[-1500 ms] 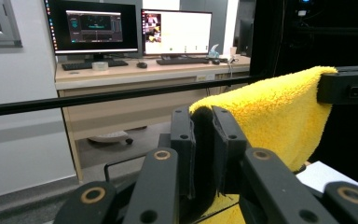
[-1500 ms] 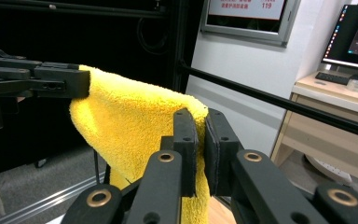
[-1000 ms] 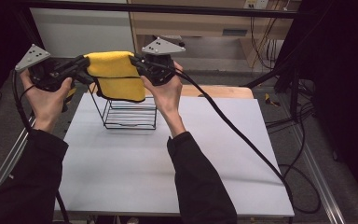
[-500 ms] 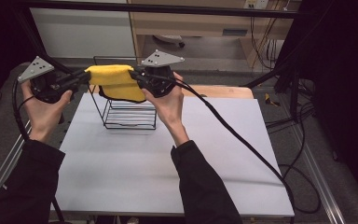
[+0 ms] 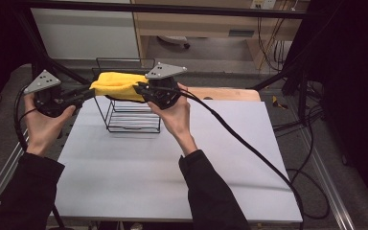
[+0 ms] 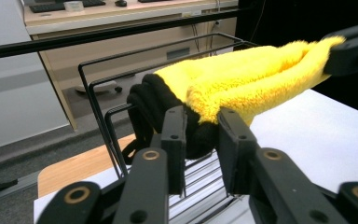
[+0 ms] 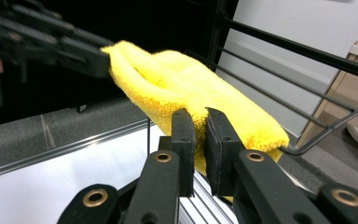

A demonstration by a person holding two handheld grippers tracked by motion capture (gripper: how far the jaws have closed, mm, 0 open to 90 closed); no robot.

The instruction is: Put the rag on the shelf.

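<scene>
A folded yellow cloth hangs stretched between both grippers just over the top rim of a black wire rack. My left gripper has the cloth's left end between its jaws; they have just been opening, and the cloth, with a dark fuzzy fold under it, still fills the gap at the left gripper. On the other end my right gripper is shut, and in its own view the right gripper pinches the cloth tightly. The rack's top wire runs right below the cloth.
The rack stands at the back left of a white table. A wooden board lies behind the table's right half. The right gripper's cable trails across the table to the right. A black frame bar crosses above the back.
Both hands have come down with the cloth, which now sits lower, level with the rack's top rim. The left jaws look a little wider apart.
</scene>
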